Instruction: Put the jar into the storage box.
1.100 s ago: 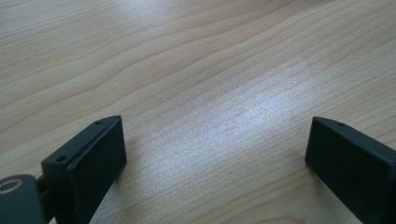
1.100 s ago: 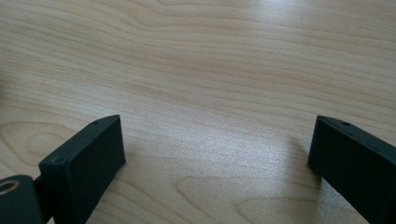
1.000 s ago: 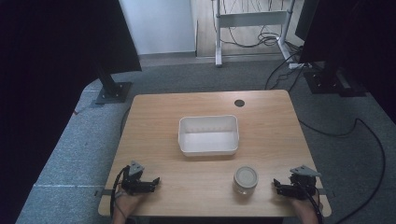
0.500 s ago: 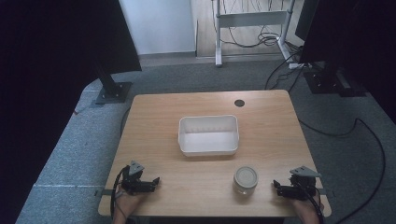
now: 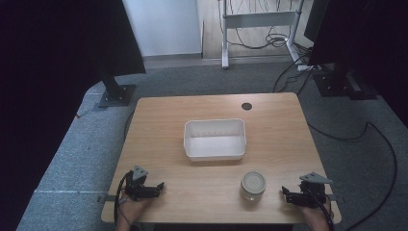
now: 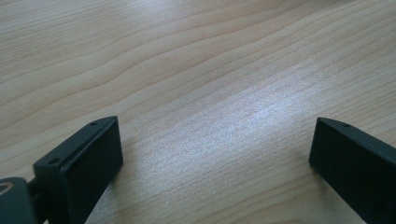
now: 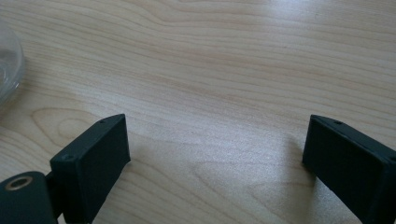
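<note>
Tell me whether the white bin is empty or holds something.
Empty: the high view shows the white bin's bare floor, and the jar stands outside it, nearer the right gripper.

- I am seeing next to no change across the three high-view pictures.
- I am holding the right gripper [image 5: 288,195] at the lower right of the frame, and it is sitting perhaps a hair lower than a second ago; the shift is too slight to be sure of.
</note>
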Motion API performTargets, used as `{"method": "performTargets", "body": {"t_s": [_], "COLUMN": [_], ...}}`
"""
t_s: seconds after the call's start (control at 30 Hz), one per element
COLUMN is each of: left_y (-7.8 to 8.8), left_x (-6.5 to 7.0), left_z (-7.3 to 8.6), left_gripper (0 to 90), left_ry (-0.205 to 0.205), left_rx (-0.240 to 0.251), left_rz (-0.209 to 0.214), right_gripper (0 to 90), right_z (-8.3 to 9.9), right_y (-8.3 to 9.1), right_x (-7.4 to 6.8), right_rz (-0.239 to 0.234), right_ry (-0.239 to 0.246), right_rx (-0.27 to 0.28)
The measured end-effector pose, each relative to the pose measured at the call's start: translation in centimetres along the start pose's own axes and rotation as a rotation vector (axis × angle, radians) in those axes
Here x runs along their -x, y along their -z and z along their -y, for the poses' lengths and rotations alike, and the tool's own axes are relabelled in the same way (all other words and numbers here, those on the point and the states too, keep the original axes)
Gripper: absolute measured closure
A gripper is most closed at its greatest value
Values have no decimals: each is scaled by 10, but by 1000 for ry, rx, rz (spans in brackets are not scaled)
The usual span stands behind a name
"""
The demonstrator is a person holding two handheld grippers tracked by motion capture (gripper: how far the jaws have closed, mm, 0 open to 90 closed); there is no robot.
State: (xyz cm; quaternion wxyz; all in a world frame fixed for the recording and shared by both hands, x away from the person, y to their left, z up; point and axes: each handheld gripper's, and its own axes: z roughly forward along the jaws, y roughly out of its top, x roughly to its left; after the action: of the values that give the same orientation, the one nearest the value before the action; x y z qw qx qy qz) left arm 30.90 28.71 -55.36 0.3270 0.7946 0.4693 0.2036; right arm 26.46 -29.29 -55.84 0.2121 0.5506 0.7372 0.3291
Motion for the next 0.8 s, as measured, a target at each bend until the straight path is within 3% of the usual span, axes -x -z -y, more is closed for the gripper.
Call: {"method": "performTargets", "body": {"t_s": [0.5, 0.8], "left_y": [0, 0], "left_x": [0, 0], "left_z": [0, 0], "left_gripper": [24, 23], "left_ry": [5, 11], "left_rx": [0, 0], "left_rz": [-5, -11], "right_gripper": [27, 15], "right_z": [-2, -1], "right_y": [12, 25], "right_x": [-7, -12], "right_rz": [-5, -37], "right_ry": [5, 3], "right_rx": [37, 78]}}
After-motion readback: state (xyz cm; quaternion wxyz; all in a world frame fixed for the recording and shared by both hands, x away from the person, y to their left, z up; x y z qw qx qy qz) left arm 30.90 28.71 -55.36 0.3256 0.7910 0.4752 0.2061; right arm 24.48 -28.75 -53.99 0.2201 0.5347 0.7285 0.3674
